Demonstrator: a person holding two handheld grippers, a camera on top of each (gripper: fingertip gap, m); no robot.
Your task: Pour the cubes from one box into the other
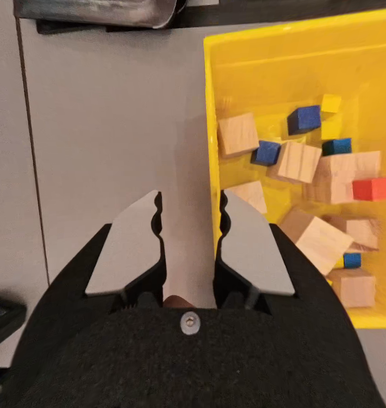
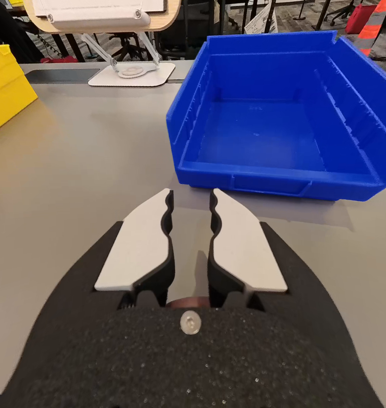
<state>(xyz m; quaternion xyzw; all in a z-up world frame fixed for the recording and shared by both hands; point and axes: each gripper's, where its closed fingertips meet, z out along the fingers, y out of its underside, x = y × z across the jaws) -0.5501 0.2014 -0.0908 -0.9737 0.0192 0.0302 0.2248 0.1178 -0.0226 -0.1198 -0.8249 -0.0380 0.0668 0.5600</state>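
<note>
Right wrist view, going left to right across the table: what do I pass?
Yellow box → white stand base → right tongs, open → blue box, empty.

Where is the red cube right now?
In the left wrist view, the red cube lies inside the yellow bin, at its right side, against pale wooden cubes.

Two boxes, one yellow (image 1: 298, 72), one blue (image 2: 273, 176); four blue cubes (image 1: 304, 120), one red cube (image 1: 373, 188)

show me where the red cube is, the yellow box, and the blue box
red cube (image 1: 374, 188): left wrist view, its front face.
yellow box (image 1: 275, 72): left wrist view, bare inner wall.
blue box (image 2: 271, 184): right wrist view, near front wall.
</note>
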